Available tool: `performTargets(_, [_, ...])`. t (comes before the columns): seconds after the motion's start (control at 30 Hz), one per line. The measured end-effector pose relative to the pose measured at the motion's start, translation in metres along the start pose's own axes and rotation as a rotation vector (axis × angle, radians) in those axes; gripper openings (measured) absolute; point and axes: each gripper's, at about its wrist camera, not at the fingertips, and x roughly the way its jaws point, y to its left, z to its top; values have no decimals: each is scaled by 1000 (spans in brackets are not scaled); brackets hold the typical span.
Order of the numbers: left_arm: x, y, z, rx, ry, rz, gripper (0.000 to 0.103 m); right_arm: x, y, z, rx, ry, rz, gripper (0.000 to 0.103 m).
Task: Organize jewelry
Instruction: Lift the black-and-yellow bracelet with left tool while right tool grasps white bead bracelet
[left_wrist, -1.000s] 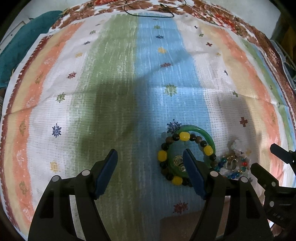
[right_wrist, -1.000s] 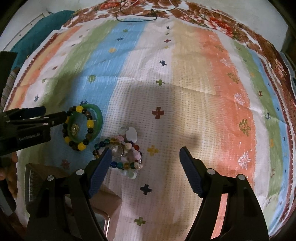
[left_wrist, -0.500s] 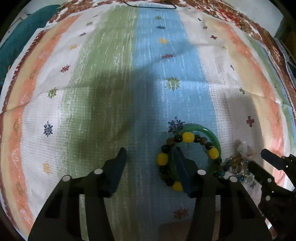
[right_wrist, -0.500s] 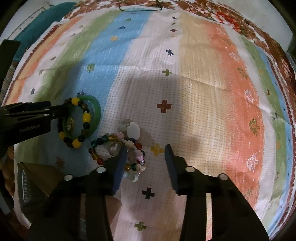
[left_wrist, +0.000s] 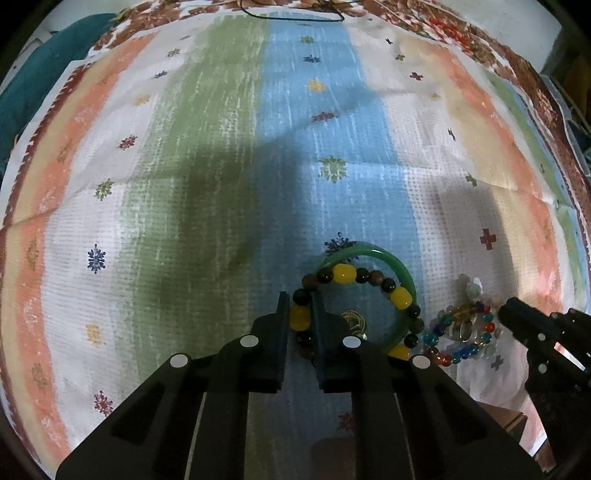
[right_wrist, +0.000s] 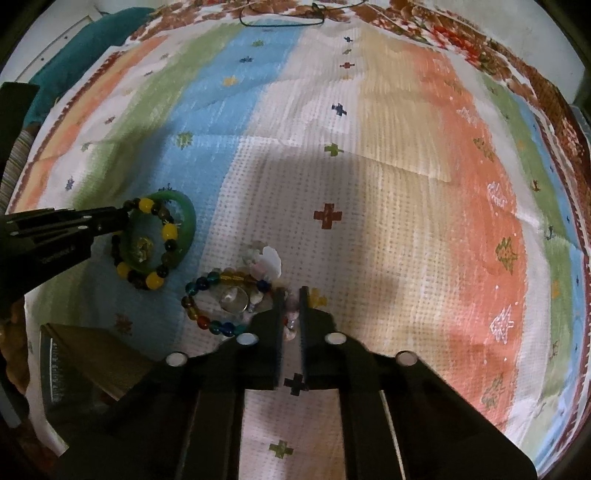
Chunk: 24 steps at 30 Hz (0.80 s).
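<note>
A bracelet of yellow and dark beads (left_wrist: 344, 273) lies across a green bangle (left_wrist: 404, 275) on the striped cloth, with a small gold piece (left_wrist: 352, 319) inside the ring. My left gripper (left_wrist: 300, 299) is closing tight on the bracelet's left side, its pads pressing a yellow bead. To the right lies a heap: a multicoloured bead bracelet (right_wrist: 207, 319), a silver ring (right_wrist: 232, 299) and pale pink and white beads (right_wrist: 267, 260). My right gripper (right_wrist: 291, 291) is closing tight on the pale bead strand at the heap's right edge.
The striped cloth (right_wrist: 406, 184) covers the whole surface. A brown box (right_wrist: 92, 350) stands at the near edge, left of the heap. A black cord (left_wrist: 291, 14) lies at the far edge, and a teal cloth (left_wrist: 48, 70) sits beyond the far left corner.
Both grippers went from wide open to shut. The left one closed on the yellow-and-dark bracelet, the right one on the pale beads in the heap.
</note>
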Motion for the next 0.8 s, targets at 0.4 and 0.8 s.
performTargets(0.4, [-34, -14, 2, 17, -69, -36, 11, -9, -1, 2, -2, -21, -5, 3])
performTargets(0.8, [-32, -15, -1, 36, -58, -16, 11, -17, 2, 3, -8, -51, -29, 45])
